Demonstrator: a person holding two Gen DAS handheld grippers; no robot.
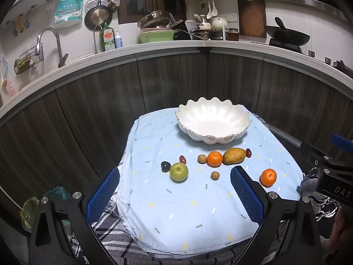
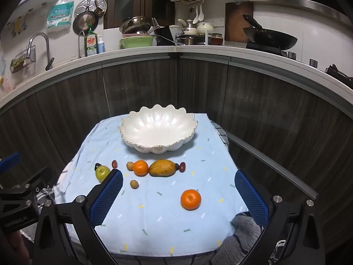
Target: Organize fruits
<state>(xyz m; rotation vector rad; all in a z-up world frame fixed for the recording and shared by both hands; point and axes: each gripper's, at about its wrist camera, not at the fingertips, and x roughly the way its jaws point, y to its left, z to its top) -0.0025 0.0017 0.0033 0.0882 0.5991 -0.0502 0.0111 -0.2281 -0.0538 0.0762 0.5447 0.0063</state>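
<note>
Kitchen counter behind, blue tablecloth (image 1: pixel 176 209) on table, white scalloped bowl (image 1: pixel 213 121) at far end holding nothing, mango (image 1: pixel 234 156), two oranges (image 1: pixel 214 159), green apple (image 1: pixel 179 172), small brownish fruits, maybe longans, left gripper (image 1: pixel 175 198) and right gripper (image 2: pixel 178 198) both spread, hovering, gripping nothing

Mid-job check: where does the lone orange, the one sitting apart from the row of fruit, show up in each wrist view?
Left wrist view: the lone orange lies at lower right, just right of the left gripper's right finger.
Right wrist view: the same orange lies low and centre, between the fingers of the right gripper.
Shared landmark: the white bowl at the cloth's far end, behind the fruit row.
</note>
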